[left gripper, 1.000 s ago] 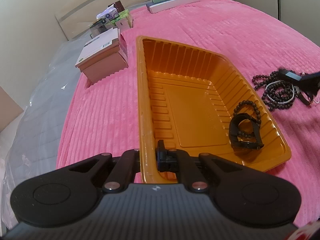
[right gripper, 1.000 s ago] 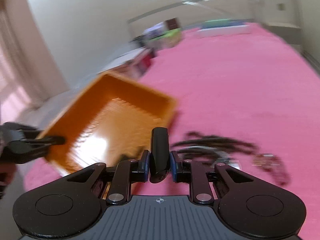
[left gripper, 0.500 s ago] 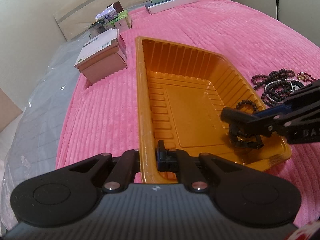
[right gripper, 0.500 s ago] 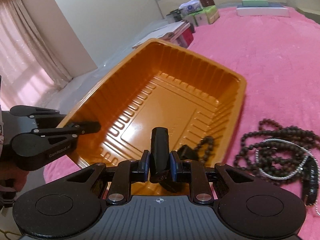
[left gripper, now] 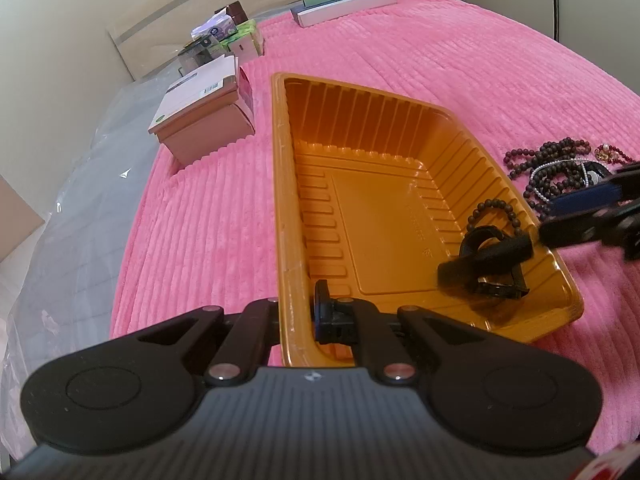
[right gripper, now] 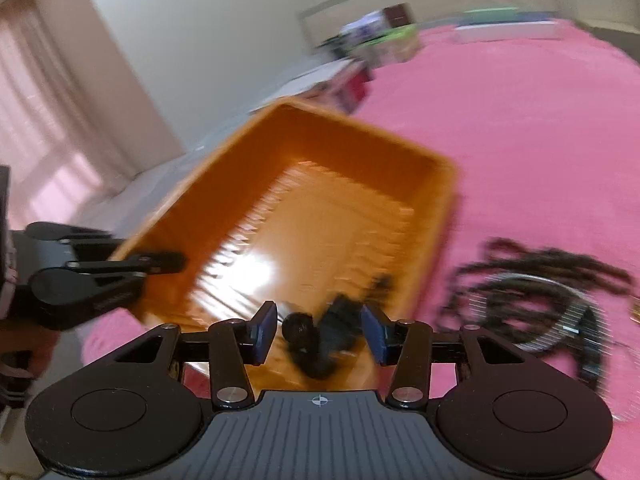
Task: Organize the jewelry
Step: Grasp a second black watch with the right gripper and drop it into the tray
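From the left wrist view, the left gripper (left gripper: 320, 312) has its jaws pinched together on the near rim of the orange tray (left gripper: 280, 184), steadying it on the pink bed cover (left gripper: 460, 48). Inside the tray, near its right-hand corner, lie a dark beaded bracelet (left gripper: 494, 210) and a black watch-like band (left gripper: 486, 258). The right gripper (left gripper: 576, 216) reaches in from the right edge, just above that corner. Beyond the tray's right wall sits the heap of bead necklaces (left gripper: 556, 168) still waiting on the cover. A cardboard box (left gripper: 204, 120) stands off to the tray's left.

From the right wrist view, much is smeared by motion. The right gripper (right gripper: 320, 332) is over the tray's near corner, jaws opening, blue pads well apart. A black piece (right gripper: 316, 340) shows between them, not pressed by either pad; it looks like the band dropping free, though the blur makes that uncertain. The necklace heap (right gripper: 540, 292) lies to the right on the cover, outside the tray (right gripper: 400, 152).

To do this release well, I'd say keep the jaws spreading until the piece is plainly clear, lift straight away so no pad snags a strap, and keep the left grip firm so the light tray doesn't tip.
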### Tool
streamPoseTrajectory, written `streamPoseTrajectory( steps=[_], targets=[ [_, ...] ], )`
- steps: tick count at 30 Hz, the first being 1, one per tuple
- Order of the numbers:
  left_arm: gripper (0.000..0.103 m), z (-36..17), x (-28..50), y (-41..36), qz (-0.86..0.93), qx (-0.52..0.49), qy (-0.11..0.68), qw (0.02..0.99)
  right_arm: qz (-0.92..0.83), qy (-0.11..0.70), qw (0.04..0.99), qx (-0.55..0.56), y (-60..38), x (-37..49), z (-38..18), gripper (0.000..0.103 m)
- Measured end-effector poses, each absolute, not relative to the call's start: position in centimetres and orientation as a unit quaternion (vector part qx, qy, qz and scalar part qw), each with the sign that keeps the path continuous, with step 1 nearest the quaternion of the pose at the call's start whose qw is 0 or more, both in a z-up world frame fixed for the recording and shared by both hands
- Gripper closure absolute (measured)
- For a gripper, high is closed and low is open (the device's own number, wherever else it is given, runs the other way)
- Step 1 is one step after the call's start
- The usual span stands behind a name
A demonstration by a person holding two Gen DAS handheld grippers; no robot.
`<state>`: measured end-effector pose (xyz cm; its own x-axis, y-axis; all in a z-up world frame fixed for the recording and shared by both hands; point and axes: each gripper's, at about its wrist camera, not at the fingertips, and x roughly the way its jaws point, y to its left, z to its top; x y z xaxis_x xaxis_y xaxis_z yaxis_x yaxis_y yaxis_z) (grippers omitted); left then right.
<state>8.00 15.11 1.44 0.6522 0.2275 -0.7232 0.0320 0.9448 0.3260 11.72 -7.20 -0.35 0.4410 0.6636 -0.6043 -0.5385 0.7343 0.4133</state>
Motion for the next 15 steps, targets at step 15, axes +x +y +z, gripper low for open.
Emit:
streamPoseTrajectory(
  steps=[15],
  targets=[
    [0.100, 1.6, 7.9, 15.0, 0.057, 0.157, 0.414, 0.895, 0.123, 0.366, 0.921, 0.048, -21.5, 12.3, -2.1, 0.054]
  ],
)
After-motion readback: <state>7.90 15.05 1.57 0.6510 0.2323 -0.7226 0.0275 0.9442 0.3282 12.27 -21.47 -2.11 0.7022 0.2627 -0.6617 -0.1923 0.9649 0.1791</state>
